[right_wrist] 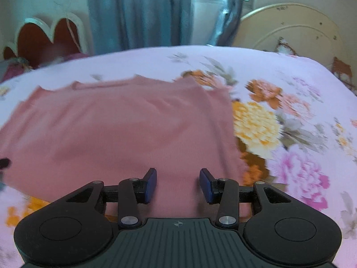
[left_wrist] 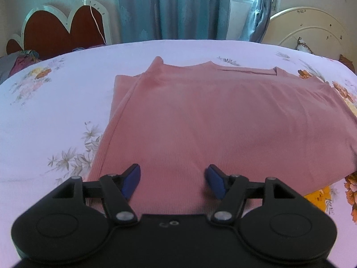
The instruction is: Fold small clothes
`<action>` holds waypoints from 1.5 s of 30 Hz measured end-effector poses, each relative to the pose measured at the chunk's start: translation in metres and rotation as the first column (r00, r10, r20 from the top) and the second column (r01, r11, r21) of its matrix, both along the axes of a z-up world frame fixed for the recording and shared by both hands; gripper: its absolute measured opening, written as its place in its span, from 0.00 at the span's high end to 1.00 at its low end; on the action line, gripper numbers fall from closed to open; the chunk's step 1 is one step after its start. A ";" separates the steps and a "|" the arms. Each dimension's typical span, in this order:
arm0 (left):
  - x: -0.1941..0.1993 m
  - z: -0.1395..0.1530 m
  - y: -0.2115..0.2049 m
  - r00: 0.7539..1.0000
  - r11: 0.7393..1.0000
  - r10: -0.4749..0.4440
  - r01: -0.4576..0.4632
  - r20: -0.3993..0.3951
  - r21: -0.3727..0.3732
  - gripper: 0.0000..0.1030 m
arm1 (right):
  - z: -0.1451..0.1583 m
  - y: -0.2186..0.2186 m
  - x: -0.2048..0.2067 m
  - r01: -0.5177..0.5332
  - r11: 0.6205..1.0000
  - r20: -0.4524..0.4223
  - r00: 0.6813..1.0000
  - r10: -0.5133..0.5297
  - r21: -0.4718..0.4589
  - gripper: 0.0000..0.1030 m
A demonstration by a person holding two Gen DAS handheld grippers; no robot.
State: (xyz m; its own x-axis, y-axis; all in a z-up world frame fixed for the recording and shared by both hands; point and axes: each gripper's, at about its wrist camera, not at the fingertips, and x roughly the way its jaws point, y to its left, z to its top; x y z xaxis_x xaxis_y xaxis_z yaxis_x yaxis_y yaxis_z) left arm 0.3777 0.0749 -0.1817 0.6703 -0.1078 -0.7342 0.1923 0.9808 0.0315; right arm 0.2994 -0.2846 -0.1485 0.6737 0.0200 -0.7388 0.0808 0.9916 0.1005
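so one pink garment [left_wrist: 200, 116] on one bed [left_wrist: 55, 102]; both hand-held grippers [left_wrist: 173, 181] [right_wrist: 177, 184] gape, empty.

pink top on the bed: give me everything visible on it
The pink top is a dusty-pink, finely ribbed knit, lying flat on the floral bedsheet, neckline at the far end. Its left side looks folded over, with a layered edge showing there. The surface is smooth, with few wrinkles. Both open grippers hang over its near hem; no pad is seen pinching cloth.

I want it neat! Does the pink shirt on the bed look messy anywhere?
Mostly neat. The pink ribbed shirt lies flat on the flowery bedsheet, but at its left side an under layer sticks out past the top fold.
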 end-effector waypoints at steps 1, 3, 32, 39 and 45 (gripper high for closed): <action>0.000 0.001 0.000 1.000 1.000 0.000 0.000 -0.005 -0.002 0.35 | 0.003 0.006 0.002 -0.009 1.000 0.005 1.000 0.009 0.017 0.59; 0.000 0.002 0.000 1.000 1.000 -0.002 0.002 -0.014 -0.003 0.35 | 0.008 0.019 0.005 -0.030 0.999 0.015 0.999 0.029 0.043 0.59; -0.022 -0.012 0.070 0.960 0.795 0.145 -0.256 -0.238 -0.551 0.26 | -0.020 0.136 0.085 -0.167 0.985 0.012 0.986 0.166 0.043 0.59; 0.015 -0.026 0.075 0.961 0.711 0.201 -0.277 -0.190 -0.646 0.27 | -0.016 0.138 0.099 -0.123 0.992 0.050 0.991 0.121 0.039 0.59; 0.039 -0.035 0.082 0.953 0.660 0.252 -0.298 -0.170 -0.690 0.52 | -0.024 0.137 0.105 -0.109 0.993 0.023 0.994 0.108 0.039 0.59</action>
